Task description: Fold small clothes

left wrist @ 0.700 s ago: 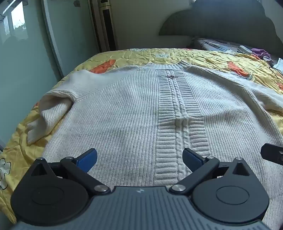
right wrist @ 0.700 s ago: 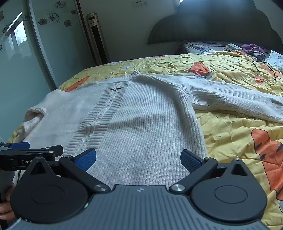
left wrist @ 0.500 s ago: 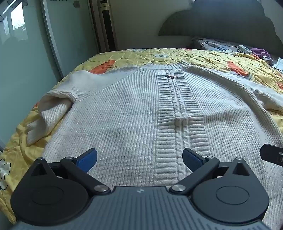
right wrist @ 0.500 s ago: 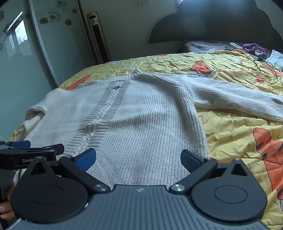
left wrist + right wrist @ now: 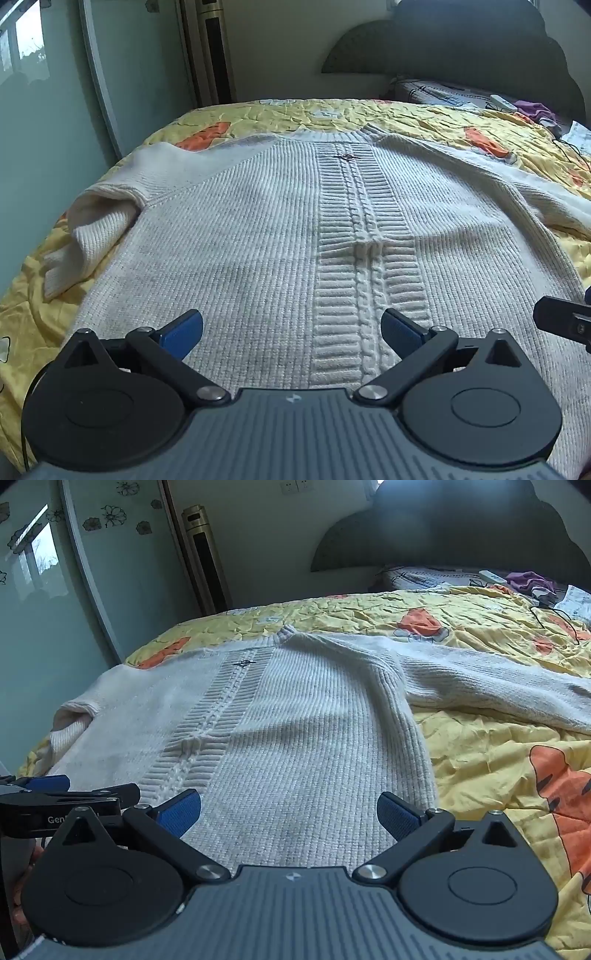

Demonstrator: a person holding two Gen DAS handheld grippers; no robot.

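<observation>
From the left wrist camera, the left gripper (image 5: 291,330) has its blue fingers spread wide with nothing between them. The white knit sweater (image 5: 258,236) lies flat on the yellow quilt (image 5: 424,118), its hem just ahead of and under the fingertips. The cable-knit centre band (image 5: 364,258) runs away from a point just inside the right-hand finger toward the collar far ahead. Beyond the left-hand finger, one sleeve (image 5: 88,236) is bunched and doubled at the bed's edge. Part of the other tool shows past the right-hand finger.

From the right wrist camera, the right gripper (image 5: 290,812) is likewise wide apart and empty, its fingertips over the hem. The sweater (image 5: 303,731) body stretches ahead between the fingers; its side edge runs forward from near the right-hand finger. The other sleeve (image 5: 498,686) lies stretched out across the quilt (image 5: 487,760), well ahead and off to the right-hand side. The left gripper (image 5: 66,794) sits just outside the left-hand finger.

By my reading, folding has not begun: the body is laid out, no fold shows, and both sleeves and the body remain to be folded.
</observation>
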